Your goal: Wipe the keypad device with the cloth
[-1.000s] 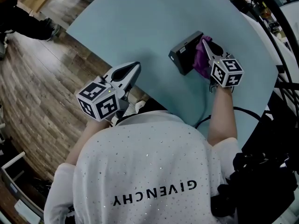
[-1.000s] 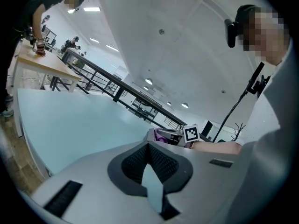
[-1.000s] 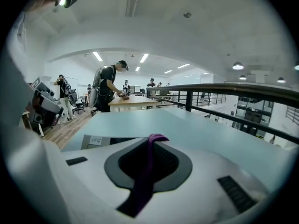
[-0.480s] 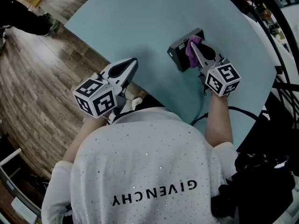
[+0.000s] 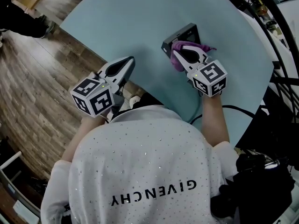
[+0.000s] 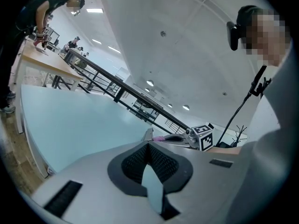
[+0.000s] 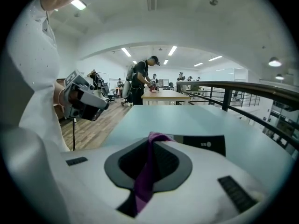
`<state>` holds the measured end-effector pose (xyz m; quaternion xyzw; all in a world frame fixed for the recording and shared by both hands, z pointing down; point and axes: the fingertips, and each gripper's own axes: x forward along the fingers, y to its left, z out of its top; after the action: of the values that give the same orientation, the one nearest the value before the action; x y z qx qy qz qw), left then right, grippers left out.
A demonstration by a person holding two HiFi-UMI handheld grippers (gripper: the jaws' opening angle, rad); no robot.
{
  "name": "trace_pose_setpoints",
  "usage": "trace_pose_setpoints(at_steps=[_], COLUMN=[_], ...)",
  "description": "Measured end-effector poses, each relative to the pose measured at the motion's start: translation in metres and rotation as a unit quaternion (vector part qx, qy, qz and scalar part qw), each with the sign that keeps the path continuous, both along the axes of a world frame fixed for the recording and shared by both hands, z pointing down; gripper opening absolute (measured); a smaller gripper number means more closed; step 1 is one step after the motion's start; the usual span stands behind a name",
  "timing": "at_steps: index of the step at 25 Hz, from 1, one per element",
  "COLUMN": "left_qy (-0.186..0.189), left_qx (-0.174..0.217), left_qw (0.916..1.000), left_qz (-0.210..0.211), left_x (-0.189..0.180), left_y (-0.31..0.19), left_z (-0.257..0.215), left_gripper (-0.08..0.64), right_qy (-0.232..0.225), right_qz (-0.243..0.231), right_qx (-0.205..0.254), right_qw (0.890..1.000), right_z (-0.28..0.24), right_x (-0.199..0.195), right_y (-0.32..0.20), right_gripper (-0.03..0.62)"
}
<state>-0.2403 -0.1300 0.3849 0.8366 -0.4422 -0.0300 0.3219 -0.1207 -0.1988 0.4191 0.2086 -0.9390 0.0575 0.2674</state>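
Looking down from your head camera, you have the right tongs (image 5: 180, 51) clamped on the purple cloth (image 5: 176, 62), and the bunched fabric sits against the near side of the dark keypad device (image 5: 182, 33). The device lies flat on the pale blue counter (image 5: 140, 17), out ahead of your right arm, and a loose tail of the cloth pokes out to the right of the tongs. In the right gripper view the tips are drawn together on the cloth, which runs as a narrow strip down between the jaws. The device shows just past the tips as a dark slab with a small pale mark on it. From above the cloth appears to lap onto the device's top face, though the tongs cover that spot and you cannot be sure how much of it touches. Your left tongs (image 5: 129, 63) hang over the counter's near edge, well apart from the device and pointing roughly toward it. Their tips meet with nothing between them; the left gripper view shows only a sliver of pale counter through the gap behind the tips. Beyond the counter's left edge lies wooden floor (image 5: 37, 83).
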Motion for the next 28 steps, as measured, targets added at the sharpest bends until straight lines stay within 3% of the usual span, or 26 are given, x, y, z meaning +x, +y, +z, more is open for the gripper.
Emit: trace_pose_setpoints(at_steps=[6, 11, 18, 28], left_qy=[-0.002, -0.004, -0.007, -0.01], left_qx=[0.004, 0.002, 0.0, 0.005], left_qw=[0.9998, 0.9996, 0.9996, 0.9992], left_qz=[-0.019, -0.026, -0.029, -0.037], left_x=[-0.007, -0.011, -0.012, -0.023], left_y=[0.001, 0.004, 0.007, 0.006], left_z=[-0.002, -0.003, -0.002, -0.004], left_gripper=[0.0, 0.001, 0.0, 0.0], right_qy=[0.019, 0.016, -0.01, -0.001], right_qz=[0.052, 0.11, 0.158, 0.204], right_qx=[0.012, -0.003, -0.032, -0.026], right_qw=[0.998, 0.994, 0.987, 0.979], right_z=[0.007, 0.006, 0.009, 0.015], right_x=[0.02, 0.038, 0.058, 0.077], right_y=[-0.022, -0.046, -0.069, -0.089], right_gripper=[0.025, 0.025, 0.025, 0.025])
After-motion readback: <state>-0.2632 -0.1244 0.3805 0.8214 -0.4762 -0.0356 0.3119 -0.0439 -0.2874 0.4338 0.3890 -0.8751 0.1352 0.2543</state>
